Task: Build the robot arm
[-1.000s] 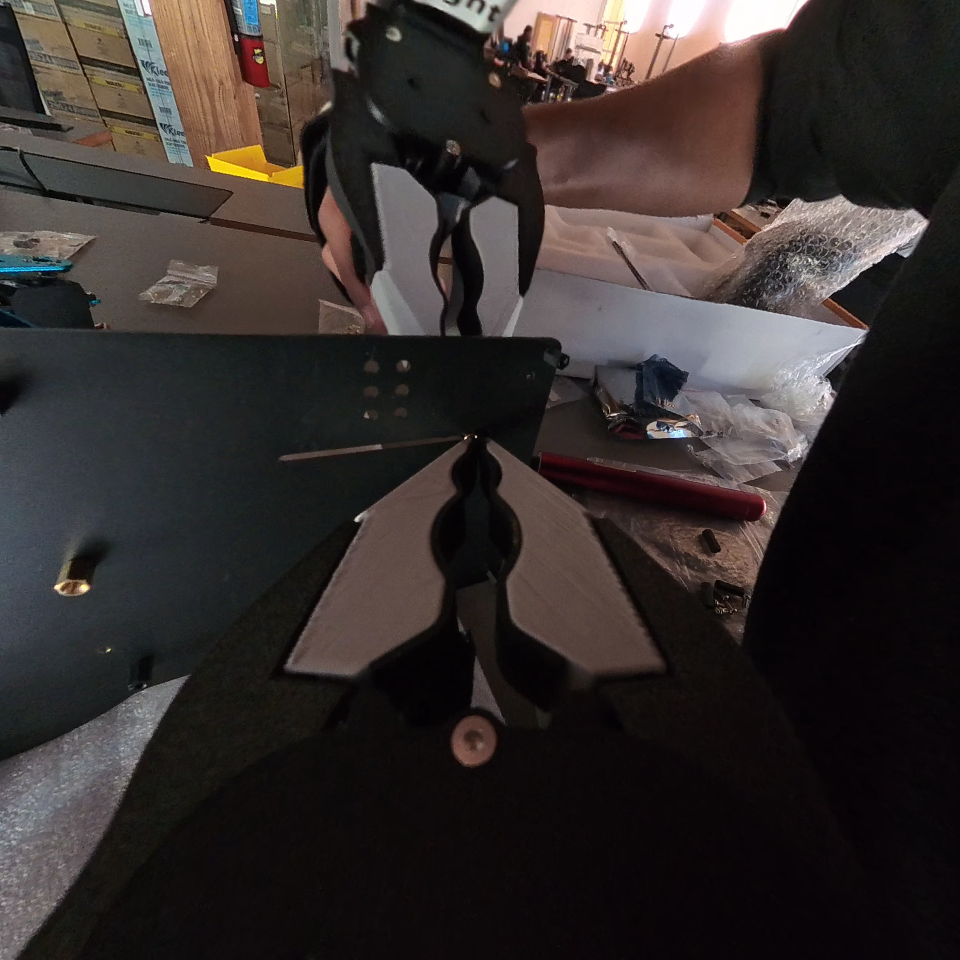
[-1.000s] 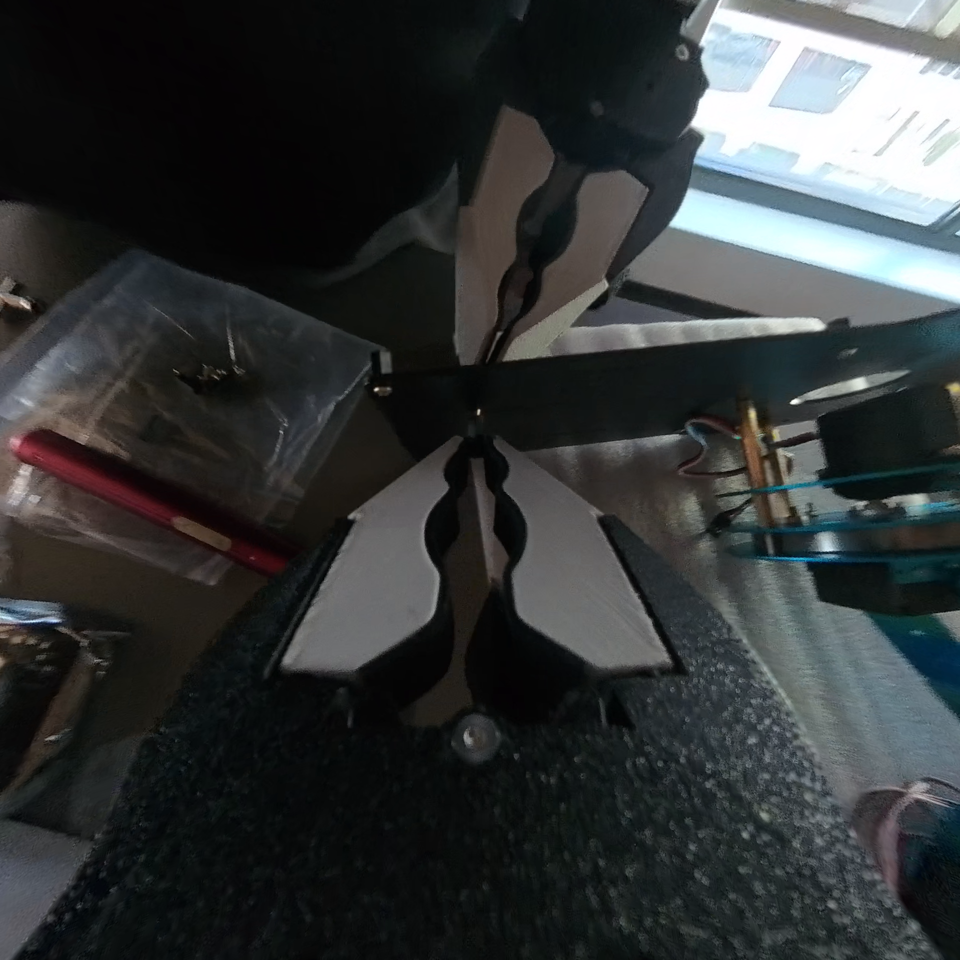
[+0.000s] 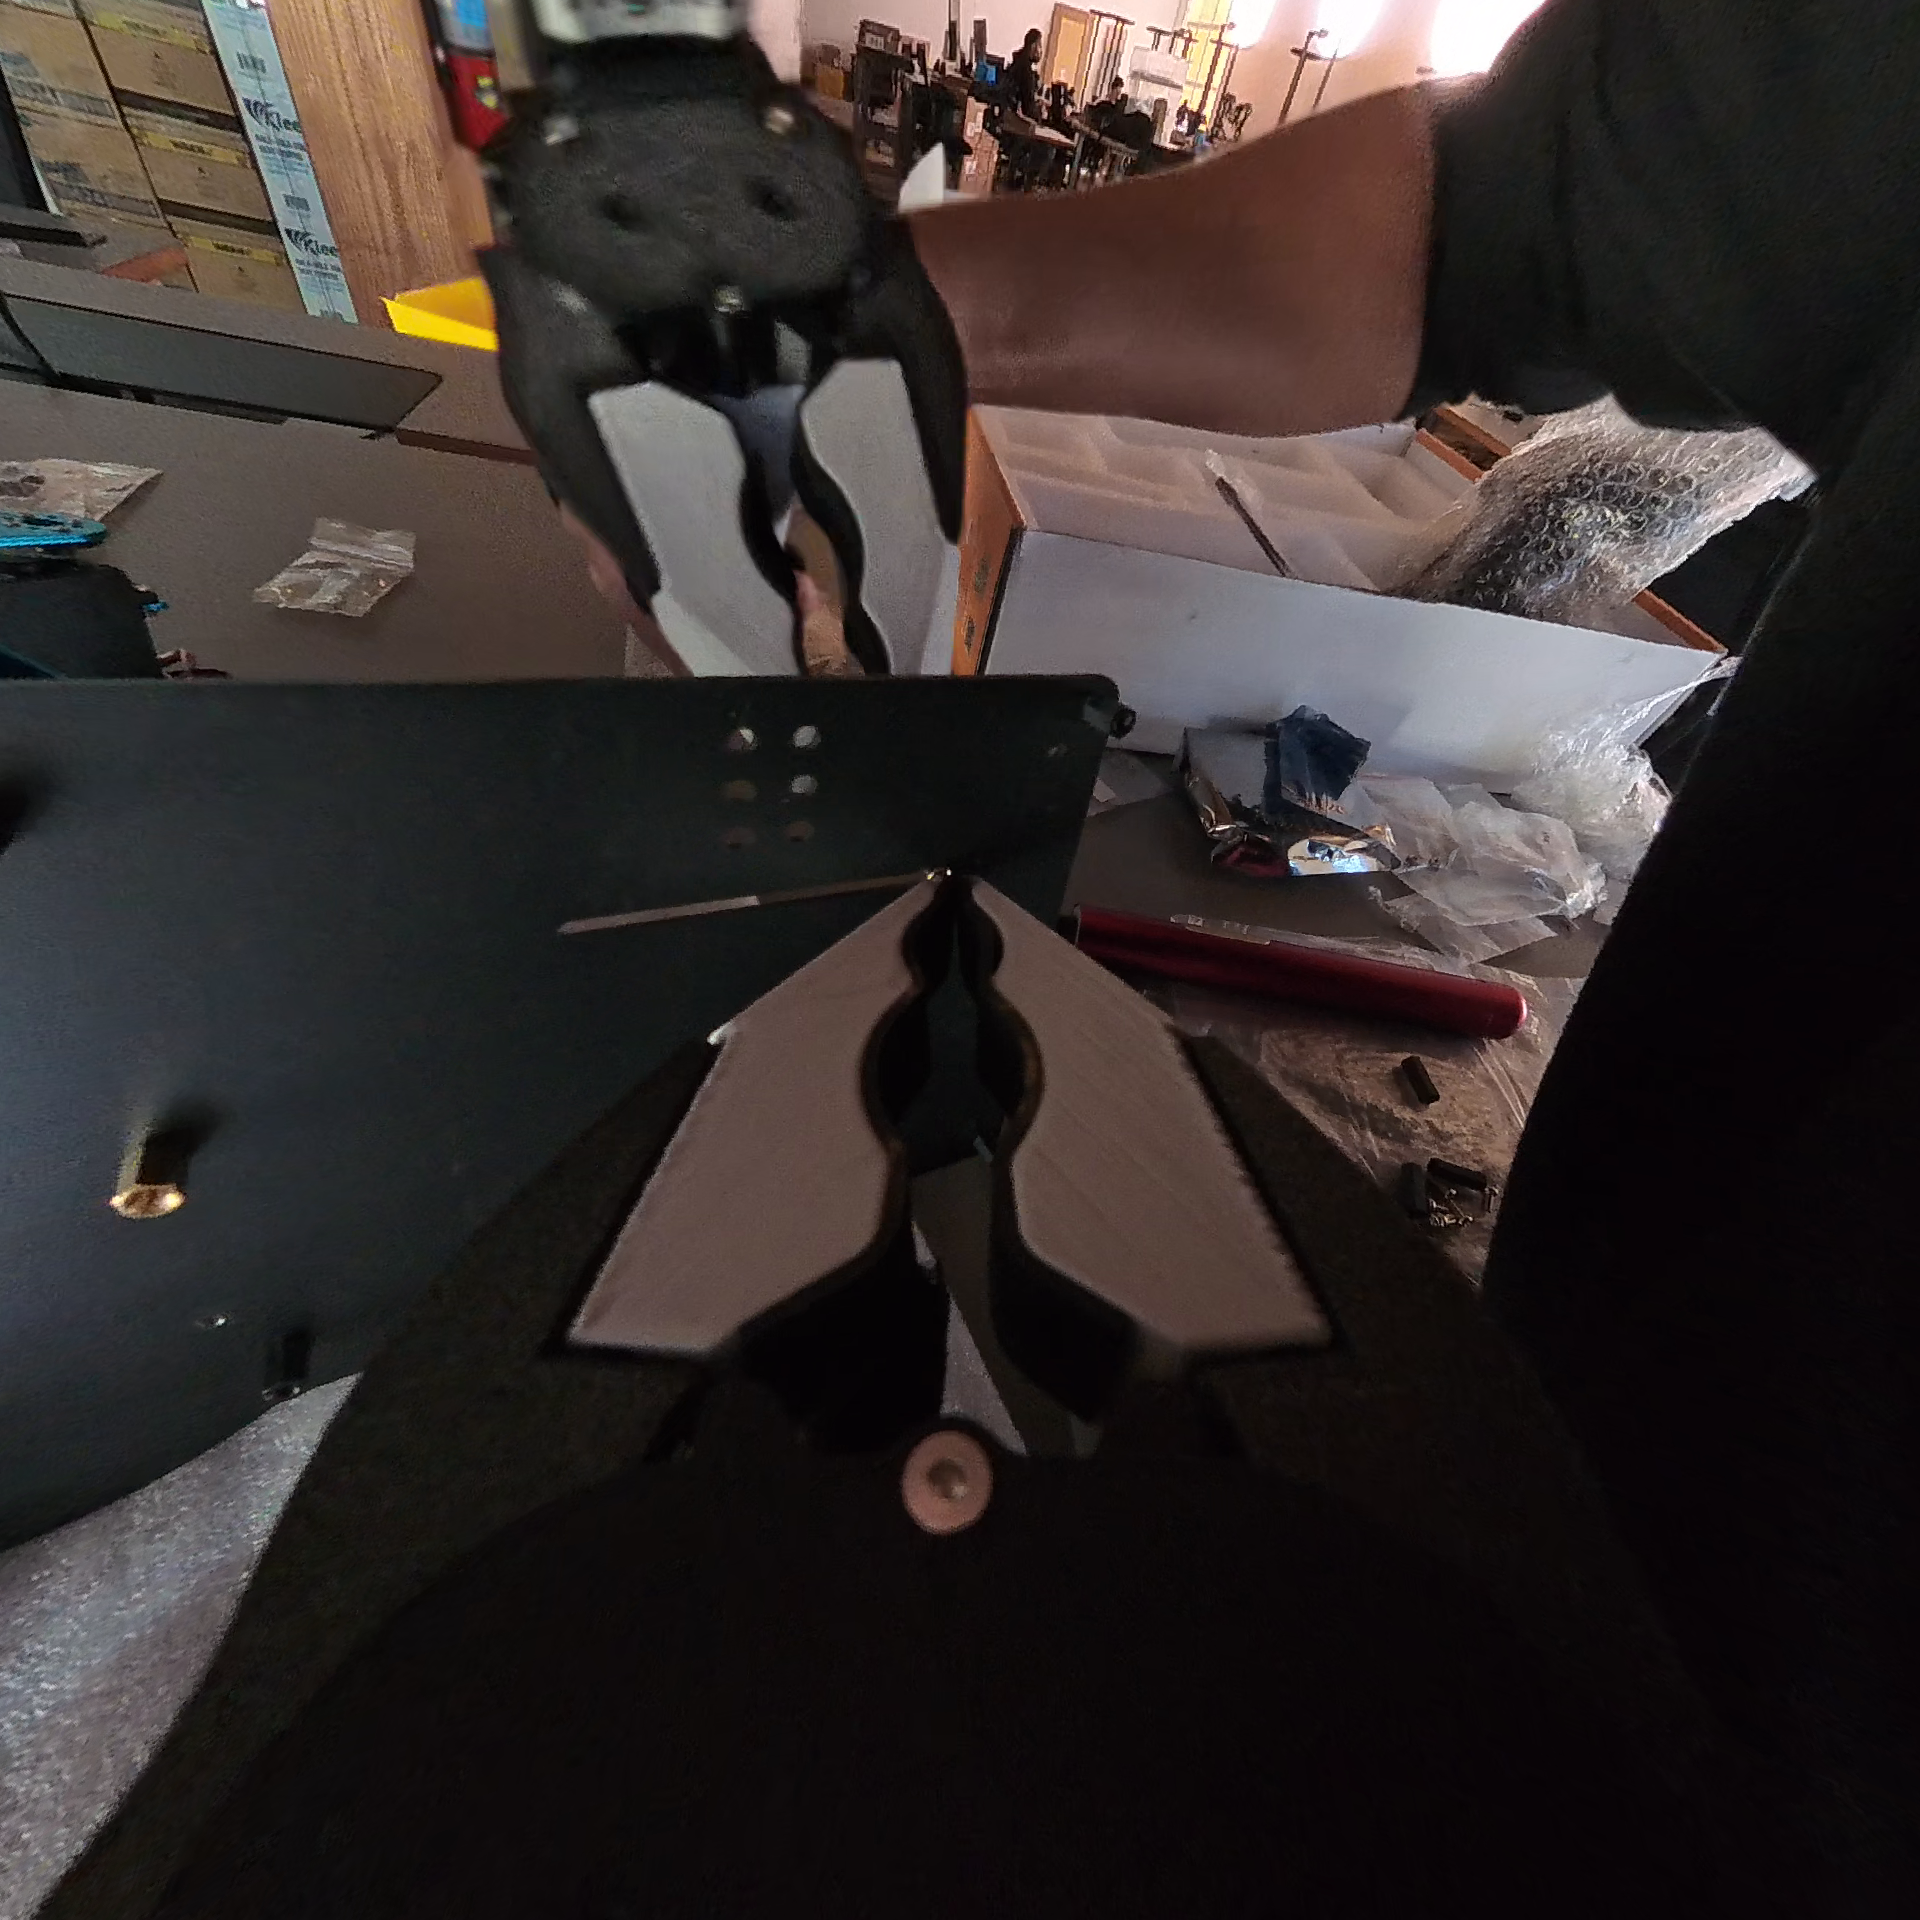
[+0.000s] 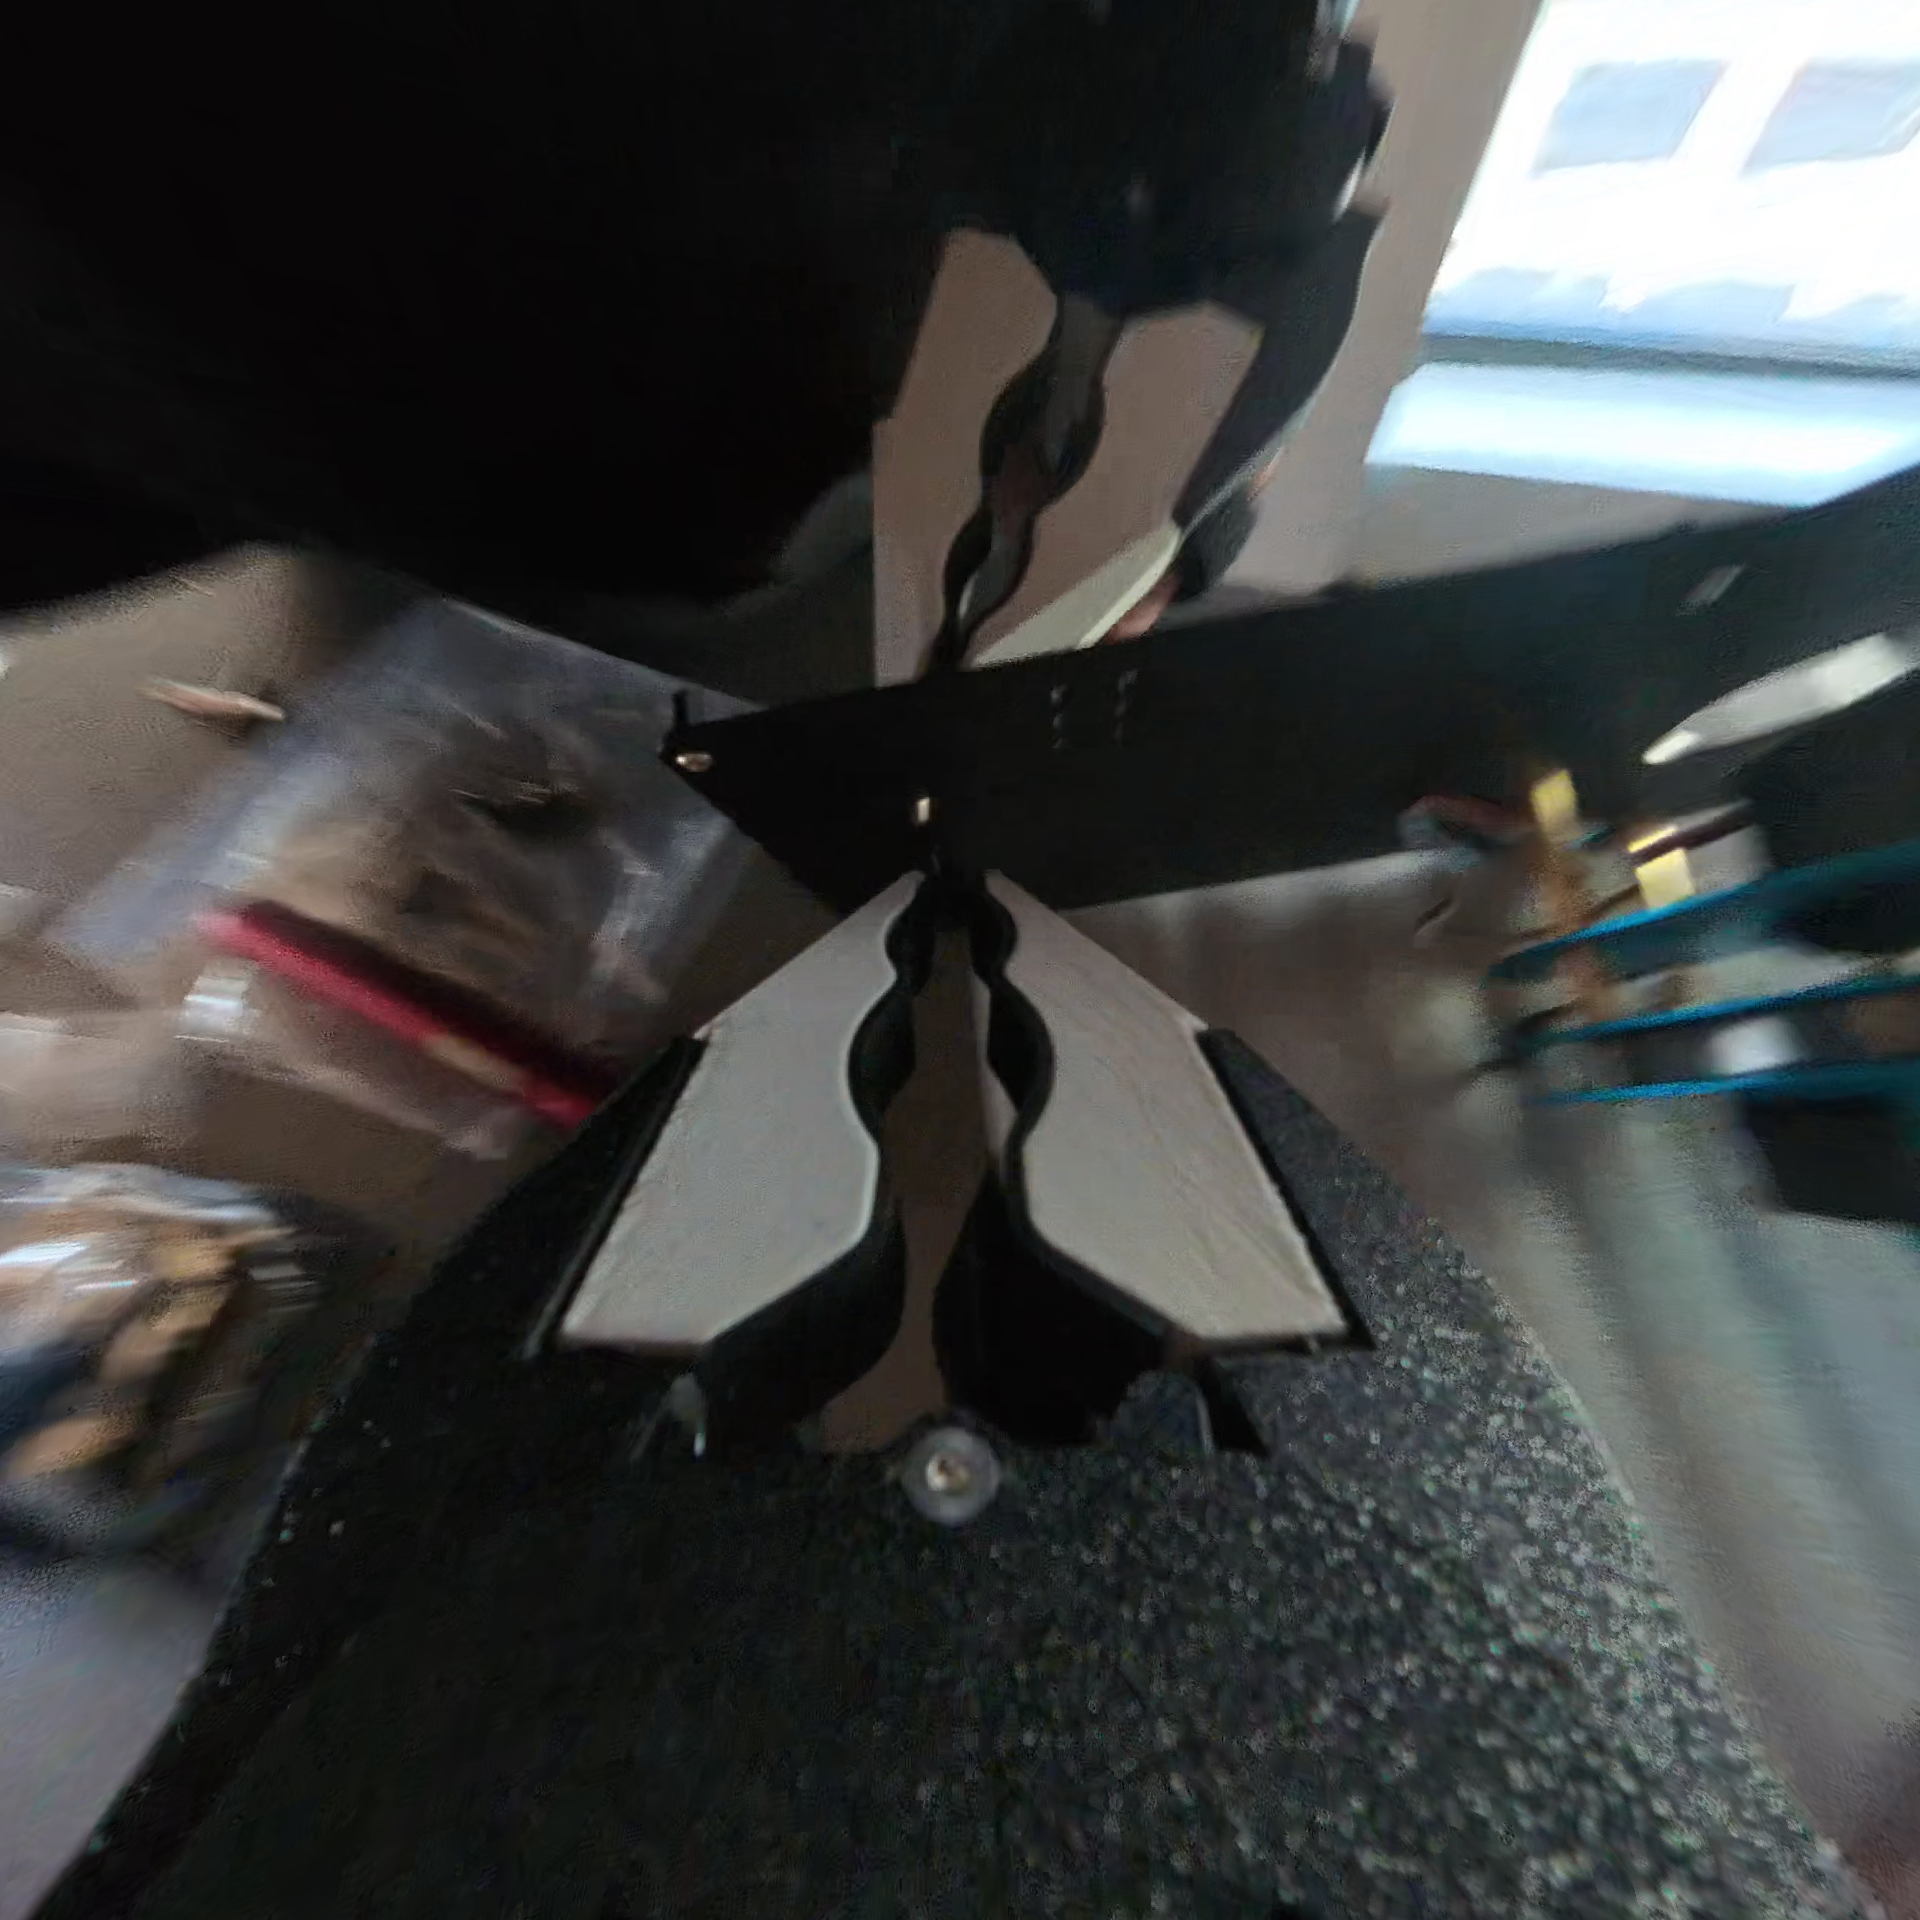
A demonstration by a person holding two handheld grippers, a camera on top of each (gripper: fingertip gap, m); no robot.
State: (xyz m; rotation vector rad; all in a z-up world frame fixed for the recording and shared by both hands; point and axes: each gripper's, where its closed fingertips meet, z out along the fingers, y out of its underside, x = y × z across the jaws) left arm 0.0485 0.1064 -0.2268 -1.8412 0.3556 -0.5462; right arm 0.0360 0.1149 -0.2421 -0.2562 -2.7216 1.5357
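Black plate: broad and flat, lying over a grey foam sheet at the near side of the brown table, with one corner toward the white box.

Left gripper: tips pressed together right on the plate's top face, at a tiny bright speck too small to name, beside a thin silver line. Right gripper: coming at the opposite edge of the same plate, tips nearly together with a narrow slit between; impossible to tell whether anything is nipped there, given the smear across the right wrist view.

Judging by that smear, better done slowly:
- Keep the plate level.
- Keep both pairs of tips square to it.
- Avoid pulling one end against the other.
- Mind the brass standoff and the wiring under the far end.

Counted, from the plate outward:
- One plate.
- Six small holes through it, in two columns of three.
- One standoff clearly seen from above, more brass glimpsed beneath in the right wrist view.
- Three blue edges stacked below the far end.
- One red pen-like tool just beside the plate.
- One crumpled foil bag.
- One loose heap of clear wrappers.
- One white box with foam compartments.
- One bubble-wrapped bundle behind it.
- Two small clear bags farther off on the table.
- One yellow bin.
- A stack of cardboard cartons at the wall, number not clear.
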